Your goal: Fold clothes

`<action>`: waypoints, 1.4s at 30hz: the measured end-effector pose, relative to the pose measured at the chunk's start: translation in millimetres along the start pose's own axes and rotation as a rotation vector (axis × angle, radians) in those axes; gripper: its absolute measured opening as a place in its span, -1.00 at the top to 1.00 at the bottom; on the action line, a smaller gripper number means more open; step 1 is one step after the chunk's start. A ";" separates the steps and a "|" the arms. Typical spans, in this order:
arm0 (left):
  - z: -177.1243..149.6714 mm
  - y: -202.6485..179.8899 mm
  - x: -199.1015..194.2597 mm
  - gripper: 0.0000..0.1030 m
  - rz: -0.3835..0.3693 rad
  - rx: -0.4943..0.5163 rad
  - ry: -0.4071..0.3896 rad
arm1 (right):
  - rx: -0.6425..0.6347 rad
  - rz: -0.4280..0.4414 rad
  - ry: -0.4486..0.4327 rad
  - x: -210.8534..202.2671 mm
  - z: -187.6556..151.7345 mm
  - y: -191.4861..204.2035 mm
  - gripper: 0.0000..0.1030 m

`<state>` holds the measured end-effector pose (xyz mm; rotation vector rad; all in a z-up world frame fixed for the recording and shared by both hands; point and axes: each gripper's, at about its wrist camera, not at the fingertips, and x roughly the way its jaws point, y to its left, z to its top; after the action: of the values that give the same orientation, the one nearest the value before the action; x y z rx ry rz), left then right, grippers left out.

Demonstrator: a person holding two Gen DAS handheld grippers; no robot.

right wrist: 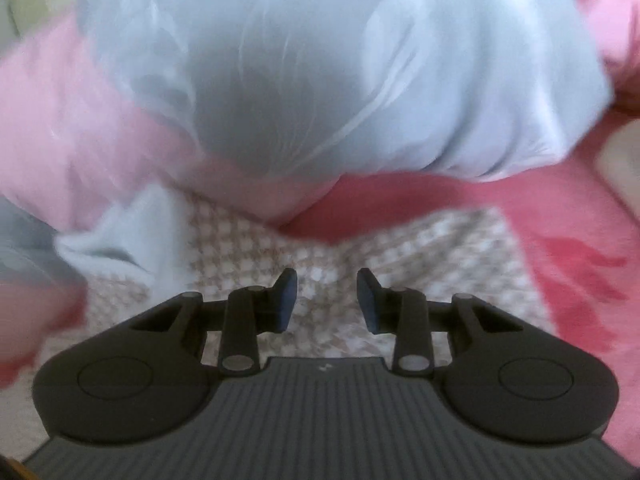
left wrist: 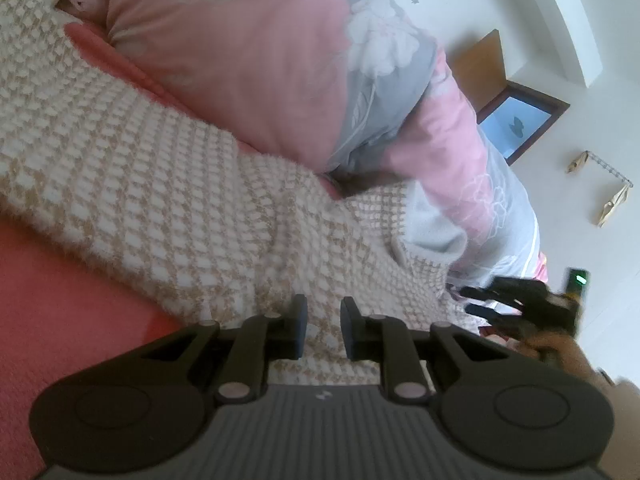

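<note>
Your left gripper [left wrist: 323,326] and right gripper [right wrist: 327,300] both hover released over the beige checked sweater [left wrist: 168,208], near the floral duvet [left wrist: 248,60].

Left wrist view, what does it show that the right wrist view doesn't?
Only the left wrist view shows the white wall, a framed picture, and the right gripper seen from outside beside the left gripper. Only the right wrist view looks through the right gripper's parted jaws. Both show the beige checked garment, pink and grey quilt and red sheet.
</note>
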<state>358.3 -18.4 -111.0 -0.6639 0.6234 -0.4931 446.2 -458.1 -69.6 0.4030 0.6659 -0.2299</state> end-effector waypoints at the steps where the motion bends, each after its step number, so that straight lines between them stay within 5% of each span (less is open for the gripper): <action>1: 0.4 -0.2 -0.4 0.62 0.000 -0.001 0.001 | -0.015 0.016 0.001 -11.8 -3.1 -2.9 0.38; 5: 1.6 -0.3 -1.8 0.62 0.000 -0.004 0.002 | -0.049 0.037 0.063 -45.3 -20.4 -17.1 0.38; 9: 1.2 0.4 -2.4 0.62 -0.003 -0.006 0.001 | -0.039 -0.045 0.138 -25.1 -25.2 -41.6 0.39; 16: 0.4 2.0 -2.2 0.62 -0.010 -0.017 0.001 | 0.139 -0.225 -0.032 -15.2 -0.1 -97.0 0.41; 19: 0.3 2.1 -2.5 0.62 -0.010 -0.019 0.001 | 0.123 -0.091 -0.007 -41.5 -11.5 -95.1 0.41; 23: 0.8 2.2 -3.0 0.62 -0.012 -0.023 0.001 | -0.092 0.136 0.090 -73.1 -49.4 -60.8 0.43; 26: 0.9 2.8 -3.2 0.63 -0.015 -0.028 0.001 | -0.302 0.028 0.167 -76.5 -83.7 -52.1 0.43; 31: 0.7 3.1 -3.0 0.63 -0.015 -0.033 0.000 | -0.170 -0.092 0.086 -100.4 -77.2 -72.3 0.40; 37: 0.9 3.6 -3.2 0.63 -0.018 -0.038 0.000 | -0.295 0.129 0.073 -106.1 -92.2 6.0 0.43; 42: 1.3 4.4 -3.5 0.62 -0.021 -0.046 0.001 | -0.324 0.113 0.129 -83.2 -110.7 36.2 0.42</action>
<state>357.6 -12.7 -112.0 -0.7149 0.6303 -0.5000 333.6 -371.2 -85.0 0.1438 0.7899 0.0137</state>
